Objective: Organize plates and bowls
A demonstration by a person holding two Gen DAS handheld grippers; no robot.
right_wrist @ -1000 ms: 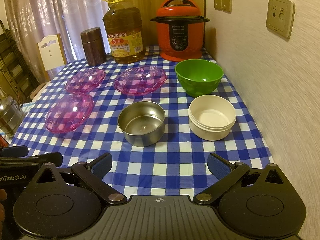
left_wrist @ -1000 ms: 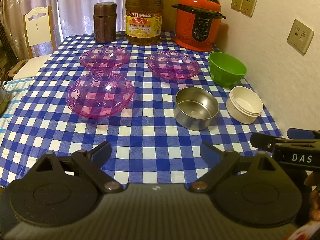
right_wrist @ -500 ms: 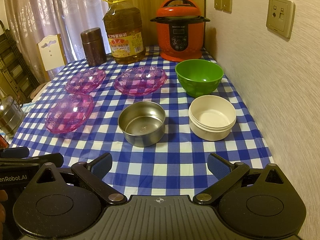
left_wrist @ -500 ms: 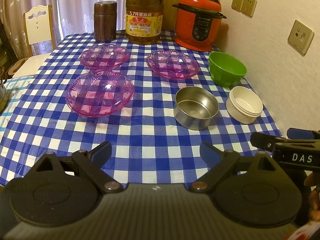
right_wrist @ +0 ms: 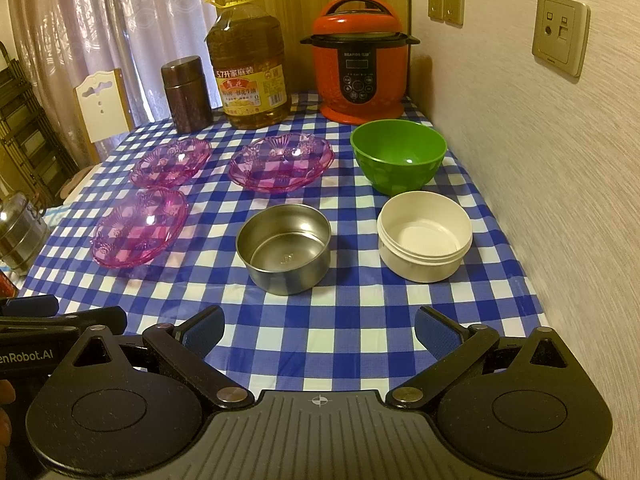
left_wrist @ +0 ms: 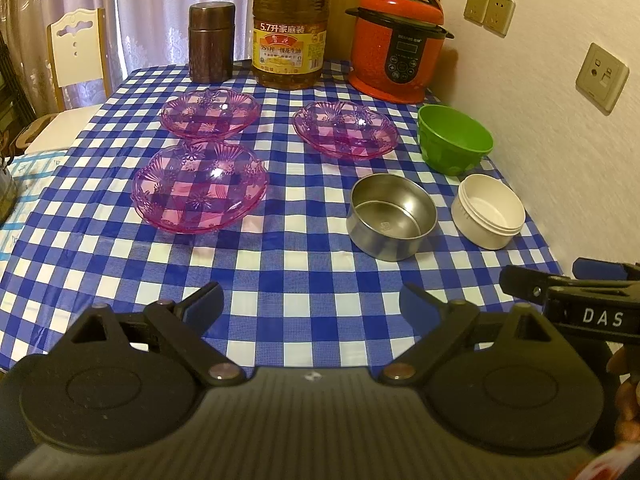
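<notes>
Three pink glass plates lie apart on the blue checked table: near left point(left_wrist: 199, 188) point(right_wrist: 139, 226), far left point(left_wrist: 210, 113) point(right_wrist: 171, 161), and middle point(left_wrist: 345, 129) point(right_wrist: 281, 162). A steel bowl point(left_wrist: 391, 216) point(right_wrist: 285, 248), a white bowl point(left_wrist: 488, 210) point(right_wrist: 425, 236) and a green bowl point(left_wrist: 454, 139) point(right_wrist: 398, 156) stand on the right. My left gripper point(left_wrist: 310, 304) is open and empty above the near table edge. My right gripper point(right_wrist: 320, 326) is open and empty, short of the steel and white bowls.
An oil jug point(left_wrist: 291, 36), a brown canister point(left_wrist: 211, 42) and a red pressure cooker point(left_wrist: 398, 46) stand along the back. A wall point(right_wrist: 540, 160) bounds the right side. A chair point(left_wrist: 76, 48) and a steel pot point(right_wrist: 18, 232) are off the left edge.
The left wrist view has drifted very slightly toward the table. Nothing on the table has moved and both grippers stay open.
</notes>
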